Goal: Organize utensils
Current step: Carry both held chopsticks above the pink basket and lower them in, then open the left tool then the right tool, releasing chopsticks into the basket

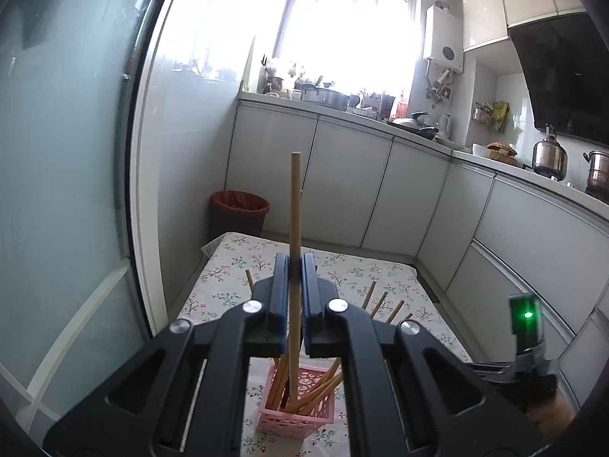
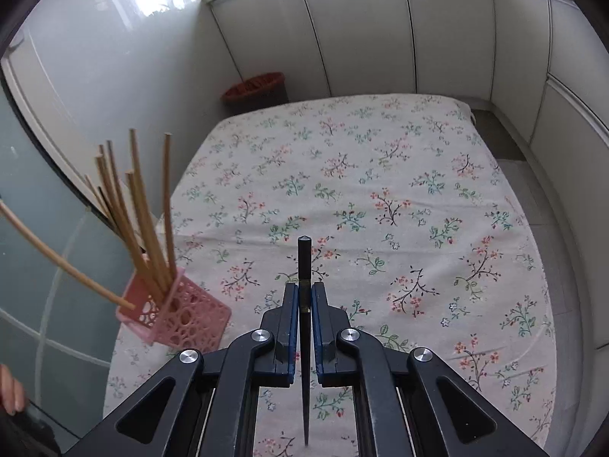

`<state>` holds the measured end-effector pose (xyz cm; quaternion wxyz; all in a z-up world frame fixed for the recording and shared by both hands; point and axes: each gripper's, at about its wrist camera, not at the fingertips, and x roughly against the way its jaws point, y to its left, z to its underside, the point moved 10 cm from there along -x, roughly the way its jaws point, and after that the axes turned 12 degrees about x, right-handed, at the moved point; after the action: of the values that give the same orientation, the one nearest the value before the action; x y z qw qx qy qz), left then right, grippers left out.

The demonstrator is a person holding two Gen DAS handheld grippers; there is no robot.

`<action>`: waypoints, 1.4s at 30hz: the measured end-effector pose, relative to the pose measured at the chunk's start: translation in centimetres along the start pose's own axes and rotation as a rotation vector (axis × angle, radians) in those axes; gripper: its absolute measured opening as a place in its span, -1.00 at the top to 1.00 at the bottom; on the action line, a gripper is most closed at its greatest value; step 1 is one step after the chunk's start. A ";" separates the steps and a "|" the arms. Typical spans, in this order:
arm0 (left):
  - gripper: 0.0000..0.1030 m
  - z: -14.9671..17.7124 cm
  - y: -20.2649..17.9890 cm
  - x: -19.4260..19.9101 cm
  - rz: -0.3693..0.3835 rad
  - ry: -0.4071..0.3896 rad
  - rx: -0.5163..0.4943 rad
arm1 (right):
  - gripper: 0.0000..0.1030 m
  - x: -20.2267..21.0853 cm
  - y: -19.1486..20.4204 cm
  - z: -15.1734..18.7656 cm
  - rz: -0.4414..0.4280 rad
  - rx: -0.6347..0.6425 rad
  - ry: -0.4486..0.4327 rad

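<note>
Basket: pink plastic basket [image 2: 179, 314], square, walls pierced with round holes, standing on the bench [image 2: 380, 175] near its left edge.
Basket contents: a bundle of light wooden chopsticks [image 2: 144, 221], round and slender, leaning apart at different angles, tips down inside.
Left hand-held gripper [image 1: 295, 266]: jaws pressed onto one light wooden chopstick [image 1: 295, 205], held nearly upright; its lower end reaches down into the basket [image 1: 297, 407] among the others.
Right hand-held gripper [image 2: 303, 289]: jaws pinched onto a single dark chopstick [image 2: 304, 262], thin and tapering toward the camera, blunt faceted end pointing away; it hangs over the cloth, well apart from the basket.
Bench surface: pale cloth printed with small flower sprigs, slightly creased.
Bin: dark round bin [image 1: 239, 215] with a red liner, on the floor past the far end of the bench.
</note>
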<state>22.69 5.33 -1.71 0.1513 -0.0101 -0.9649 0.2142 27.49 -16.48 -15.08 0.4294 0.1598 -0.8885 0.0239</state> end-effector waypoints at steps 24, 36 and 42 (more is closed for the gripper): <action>0.07 3.6 1.6 -3.4 -0.062 0.227 0.005 | 0.87 11.5 6.4 -4.8 -0.078 0.077 -0.321; -0.53 4.8 5.3 -2.1 -0.172 0.337 0.036 | 0.87 10.9 10.4 -7.9 -0.145 0.040 -0.443; -0.56 5.1 6.0 -1.9 -0.179 0.355 0.028 | 0.87 8.9 11.3 -8.6 -0.137 0.038 -0.481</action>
<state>22.73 8.49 -9.13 0.3378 0.0403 -0.9170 0.2083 25.40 -6.53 -1.70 0.2031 0.2285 -0.9517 -0.0272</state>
